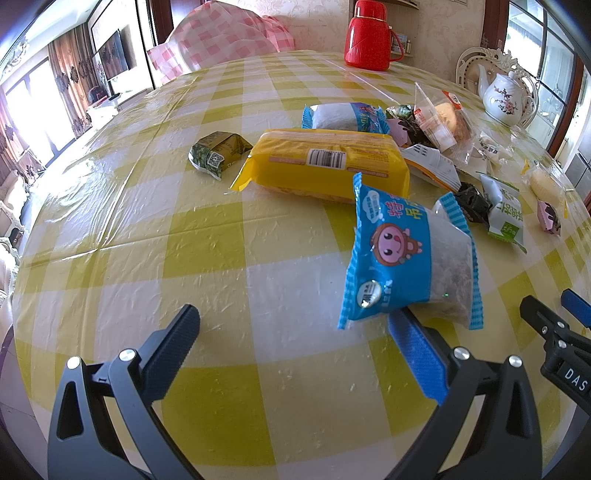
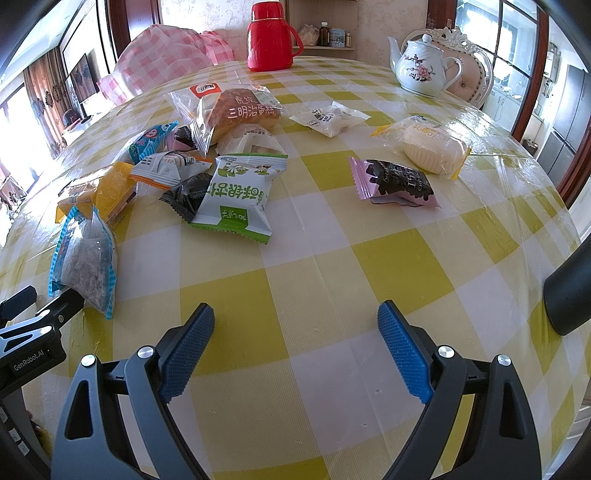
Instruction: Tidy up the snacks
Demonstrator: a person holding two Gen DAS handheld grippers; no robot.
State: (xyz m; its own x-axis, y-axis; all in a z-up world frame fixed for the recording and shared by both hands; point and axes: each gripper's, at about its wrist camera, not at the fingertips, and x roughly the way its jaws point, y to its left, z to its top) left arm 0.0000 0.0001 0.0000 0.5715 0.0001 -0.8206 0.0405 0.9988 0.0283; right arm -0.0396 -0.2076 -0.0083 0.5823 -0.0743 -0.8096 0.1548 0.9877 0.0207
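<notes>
On the yellow-and-white checked tablecloth (image 1: 147, 229) I see my left gripper (image 1: 295, 332) spread wide, clamping nothing; its blue right pad (image 1: 417, 354) touches the lower edge of a blue-and-clear plastic snack packet (image 1: 402, 258), which stands tilted on end. Just behind it lies a yellow rectangular biscuit pack (image 1: 325, 162). My right gripper (image 2: 295, 339) is likewise wide apart and empty, over bare cloth, near a green-and-white snack pouch (image 2: 240, 192).

Yellow-and-white checked tablecloth (image 2: 388, 258) under clear plastic. Pale patterned wallpaper (image 2: 207, 14) at top. Bright curtained window (image 1: 40, 110) at left. Ornate white chair (image 2: 472, 70) upper right; glass doors (image 1: 546, 59) behind.
</notes>
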